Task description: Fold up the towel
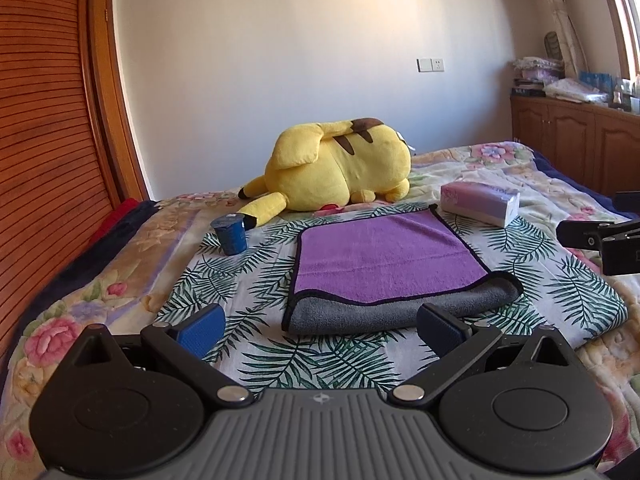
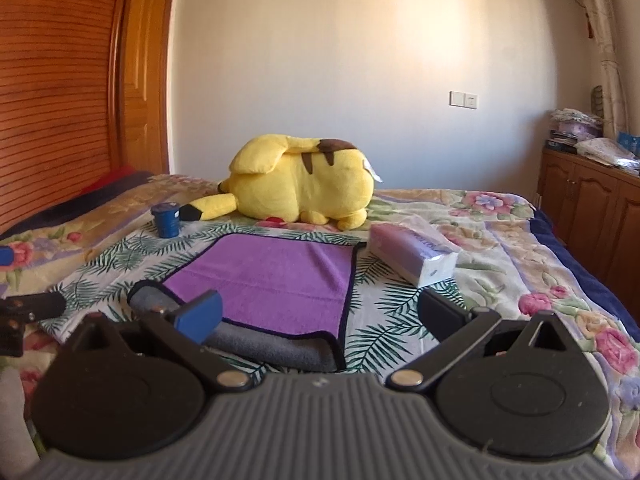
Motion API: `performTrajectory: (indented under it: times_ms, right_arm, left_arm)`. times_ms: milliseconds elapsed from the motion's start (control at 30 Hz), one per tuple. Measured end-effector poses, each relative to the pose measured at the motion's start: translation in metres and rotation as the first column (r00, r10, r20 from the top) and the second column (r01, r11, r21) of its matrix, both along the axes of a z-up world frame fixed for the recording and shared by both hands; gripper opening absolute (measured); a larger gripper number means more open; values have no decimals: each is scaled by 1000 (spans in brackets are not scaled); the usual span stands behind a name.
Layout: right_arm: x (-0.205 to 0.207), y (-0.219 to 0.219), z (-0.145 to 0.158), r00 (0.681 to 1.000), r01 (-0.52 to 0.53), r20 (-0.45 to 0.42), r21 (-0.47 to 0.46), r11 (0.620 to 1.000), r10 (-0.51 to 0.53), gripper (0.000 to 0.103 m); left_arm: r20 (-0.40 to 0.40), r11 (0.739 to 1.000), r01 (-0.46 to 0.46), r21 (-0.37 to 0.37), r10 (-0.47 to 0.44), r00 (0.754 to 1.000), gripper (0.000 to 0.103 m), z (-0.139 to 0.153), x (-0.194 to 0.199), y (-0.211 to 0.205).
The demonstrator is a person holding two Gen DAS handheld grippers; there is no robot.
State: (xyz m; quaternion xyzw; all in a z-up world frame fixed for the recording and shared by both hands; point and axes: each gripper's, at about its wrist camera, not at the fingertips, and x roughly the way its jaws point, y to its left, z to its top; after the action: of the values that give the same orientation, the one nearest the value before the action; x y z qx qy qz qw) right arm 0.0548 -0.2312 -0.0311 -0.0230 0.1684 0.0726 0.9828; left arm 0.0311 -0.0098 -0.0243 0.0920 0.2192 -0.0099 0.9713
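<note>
One fold is looking done already: the towel (image 1: 384,256) is lying doubled on the leaf-print cloth (image 1: 256,280) near the bed's front edge, its grey underside peeking out along the near side. Both the left gripper (image 1: 320,326) and right gripper (image 2: 320,314) are hovering spread wide, holding nothing; further folding is probably remaining.

Towel (image 2: 264,280) near-left corner hidden behind right gripper's blue finger pad (image 2: 200,316) in the right wrist view; grey underside mostly covered by the purple layer. Plush toy (image 1: 340,168) face turned away, not visible. Blue cup (image 1: 231,235) label too small to read. Tissue pack (image 2: 412,254) print blurred. Cabinet (image 1: 580,140) cut off at the right edge, clutter on top indistinct. Other gripper only partly in frame at each view's edge.
</note>
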Motion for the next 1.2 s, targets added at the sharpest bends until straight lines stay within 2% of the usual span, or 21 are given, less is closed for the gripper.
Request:
performTrajectory:
  times_ms: [567, 633, 733, 1200]
  right_arm:
    - [28, 4, -11, 993, -59, -100, -13, 998, 58, 102]
    - [32, 6, -13, 991, -70, -114, -15, 997, 68, 100]
    - [37, 8, -16, 986, -88, -141, -18, 996, 85, 91]
    - [68, 10, -31, 970, -106, -223, -29, 994, 97, 91]
  left_arm:
    - [-65, 999, 38, -2, -38, 997, 87, -5, 29, 2]
    - [-71, 999, 47, -2, -47, 996, 87, -6, 34, 2]
    - [-82, 998, 58, -5, -58, 995, 87, -6, 41, 3]
    - [-128, 997, 76, -25, -79, 989, 84, -13, 77, 13]
